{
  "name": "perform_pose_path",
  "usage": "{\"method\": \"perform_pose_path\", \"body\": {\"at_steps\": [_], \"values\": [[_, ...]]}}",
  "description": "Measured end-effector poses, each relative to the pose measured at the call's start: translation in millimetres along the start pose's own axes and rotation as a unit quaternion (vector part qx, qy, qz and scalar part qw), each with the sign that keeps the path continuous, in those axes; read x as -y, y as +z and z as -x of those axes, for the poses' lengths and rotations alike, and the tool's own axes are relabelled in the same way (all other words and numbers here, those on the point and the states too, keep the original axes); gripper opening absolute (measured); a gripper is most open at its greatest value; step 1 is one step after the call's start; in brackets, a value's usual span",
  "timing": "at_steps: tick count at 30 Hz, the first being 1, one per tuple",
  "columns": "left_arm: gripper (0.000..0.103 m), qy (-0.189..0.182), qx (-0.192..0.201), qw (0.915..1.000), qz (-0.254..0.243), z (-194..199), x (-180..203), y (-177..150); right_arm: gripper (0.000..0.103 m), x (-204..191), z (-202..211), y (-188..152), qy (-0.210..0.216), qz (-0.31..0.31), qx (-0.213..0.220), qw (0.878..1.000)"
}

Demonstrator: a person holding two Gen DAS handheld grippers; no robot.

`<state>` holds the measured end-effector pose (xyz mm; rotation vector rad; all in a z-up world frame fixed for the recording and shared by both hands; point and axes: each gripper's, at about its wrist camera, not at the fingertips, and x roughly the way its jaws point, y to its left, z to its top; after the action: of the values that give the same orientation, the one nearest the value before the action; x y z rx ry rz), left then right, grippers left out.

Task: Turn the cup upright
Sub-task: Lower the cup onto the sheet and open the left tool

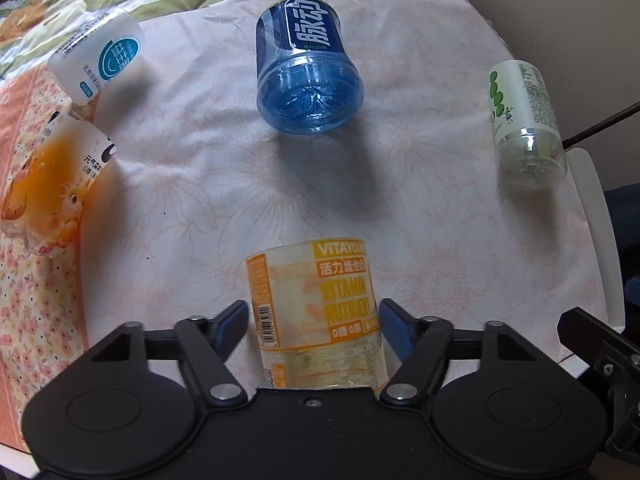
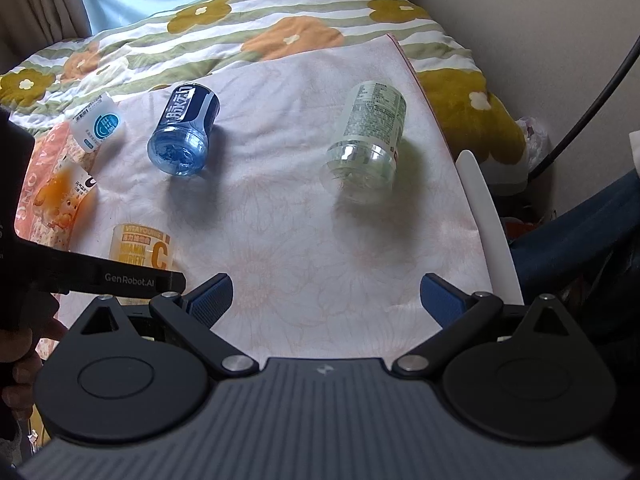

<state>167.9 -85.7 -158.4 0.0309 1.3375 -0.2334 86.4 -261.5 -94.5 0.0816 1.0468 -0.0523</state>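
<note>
Orange-labelled cup [image 1: 316, 312] stood between the left tongs [image 1: 313, 320], blue pads flanking it, contact unclear; right tongs [image 2: 326, 298] gaped wide, holding nothing.

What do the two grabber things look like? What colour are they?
Both are mostly black. The left hand-held gripper has a flat black body with two round discs, silver rivets and blue-padded fingers. The right hand-held gripper has a ribbed grey body with a small logo, black discs and textured blue pads. White "GenRobot.AI" lettering marks the left one's side.
</note>
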Motion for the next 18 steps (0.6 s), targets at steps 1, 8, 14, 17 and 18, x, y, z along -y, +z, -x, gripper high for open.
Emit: {"method": "perform_pose_path", "body": {"at_steps": [1,8,14,17,18], "values": [[0.086,-0.001,0.003,1.0,-0.001,1.2,0.3,-0.5,0.103,-0.3,0.3,0.1,0.0,0.0,0.0,1.0],[0.091,-0.008,0.012,0.9999,-0.003,14.0,-1.0,-3.4,0.103,-1.5,5.0,2.7,0.0,-0.004,0.005,1.0],[0.092,-0.016,0.033,0.9993,0.0,41.8,-5.0,-11.0,0.103,2.3,18.9,16.9,0.015,-0.019,0.02,0.999],[0.093,-0.026,0.048,0.9985,0.006,61.5,-10.4,-19.4,0.103,3.6,20.3,26.2,0.031,-0.023,0.018,0.999],[0.093,-0.028,0.053,0.9982,0.008,67.4,-12.5,-22.7,0.103,3.5,18.2,29.7,0.041,-0.024,0.01,0.999]]}}
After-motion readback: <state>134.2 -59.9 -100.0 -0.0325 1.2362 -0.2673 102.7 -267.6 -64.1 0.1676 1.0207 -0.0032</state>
